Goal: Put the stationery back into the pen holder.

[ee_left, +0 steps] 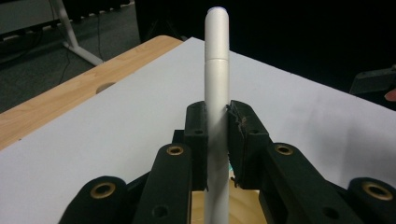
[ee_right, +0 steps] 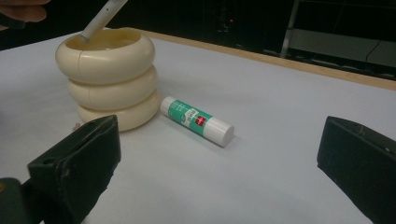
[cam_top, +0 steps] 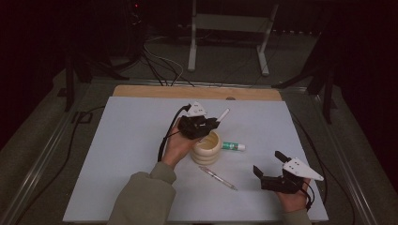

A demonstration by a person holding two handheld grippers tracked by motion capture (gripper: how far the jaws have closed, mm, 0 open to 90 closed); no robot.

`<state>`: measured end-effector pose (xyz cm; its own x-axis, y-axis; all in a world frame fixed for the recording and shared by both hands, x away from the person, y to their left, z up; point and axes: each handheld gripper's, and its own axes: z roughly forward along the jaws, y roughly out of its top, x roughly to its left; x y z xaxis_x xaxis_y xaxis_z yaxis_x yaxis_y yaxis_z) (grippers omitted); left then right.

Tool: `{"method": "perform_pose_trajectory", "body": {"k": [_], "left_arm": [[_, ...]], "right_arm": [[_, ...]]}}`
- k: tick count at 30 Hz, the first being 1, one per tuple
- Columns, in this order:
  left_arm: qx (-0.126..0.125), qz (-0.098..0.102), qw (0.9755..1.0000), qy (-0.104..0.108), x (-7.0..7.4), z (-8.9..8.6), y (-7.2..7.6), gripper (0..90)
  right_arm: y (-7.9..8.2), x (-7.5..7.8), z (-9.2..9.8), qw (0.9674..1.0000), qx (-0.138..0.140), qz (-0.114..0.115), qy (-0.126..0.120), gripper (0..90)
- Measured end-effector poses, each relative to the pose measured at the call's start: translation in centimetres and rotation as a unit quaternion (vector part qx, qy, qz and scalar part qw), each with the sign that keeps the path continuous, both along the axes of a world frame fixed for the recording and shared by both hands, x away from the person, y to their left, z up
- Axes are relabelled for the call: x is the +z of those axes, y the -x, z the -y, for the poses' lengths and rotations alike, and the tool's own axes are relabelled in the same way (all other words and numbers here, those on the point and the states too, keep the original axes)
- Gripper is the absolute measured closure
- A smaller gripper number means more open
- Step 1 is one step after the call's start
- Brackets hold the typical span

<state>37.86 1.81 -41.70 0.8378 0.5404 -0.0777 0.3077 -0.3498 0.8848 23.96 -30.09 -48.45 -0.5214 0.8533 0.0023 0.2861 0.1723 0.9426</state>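
Left gripper [cam_top: 217, 121] fingers pinching white pen [ee_left: 217, 93] over cream holder [ee_right: 109, 79]; right gripper [cam_top: 268, 165] fingers spread

No legible text, even on the green-and-white glue stick [ee_right: 196, 120] label.

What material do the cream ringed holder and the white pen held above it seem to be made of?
Cream three-ringed holder: probably matte plastic or glazed ceramic; smooth bulges with a soft sheen. White pen: likely matte plastic; even surface, with a seam below the cap.
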Motion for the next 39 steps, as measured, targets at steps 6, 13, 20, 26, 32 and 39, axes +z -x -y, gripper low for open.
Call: {"method": "perform_pose_trajectory", "body": {"k": [6,13,20,26,32,39], "left_arm": [[0.000,-0.003,1.0000,0.000,-0.4,0.0,0.0,79.2],[0.000,-0.004,1.0000,0.001,-0.8,0.0,0.1,79.2],[-0.001,-0.003,1.0000,0.003,-1.0,0.0,0.2,79.2],[-0.001,-0.005,1.0000,0.005,-1.2,-0.1,0.3,79.1],[-0.002,-0.006,1.0000,0.006,-1.4,-0.2,0.3,79.0],[-0.003,-0.004,1.0000,0.006,-1.4,-0.2,0.4,79.0]], "right_arm": [[0.0,0.0,0.0,1.0000,0.000,0.000,0.000,0.2],[0.0,0.0,0.0,1.0000,0.000,0.000,0.001,0.2],[0.0,0.0,0.0,1.0000,0.000,-0.001,0.000,0.2],[0.0,0.0,0.0,1.0000,0.000,-0.001,0.001,0.2],[0.0,0.0,0.0,1.0000,0.000,-0.001,0.001,0.2],[0.0,0.0,0.0,1.0000,0.000,-0.001,0.001,0.2]]}}
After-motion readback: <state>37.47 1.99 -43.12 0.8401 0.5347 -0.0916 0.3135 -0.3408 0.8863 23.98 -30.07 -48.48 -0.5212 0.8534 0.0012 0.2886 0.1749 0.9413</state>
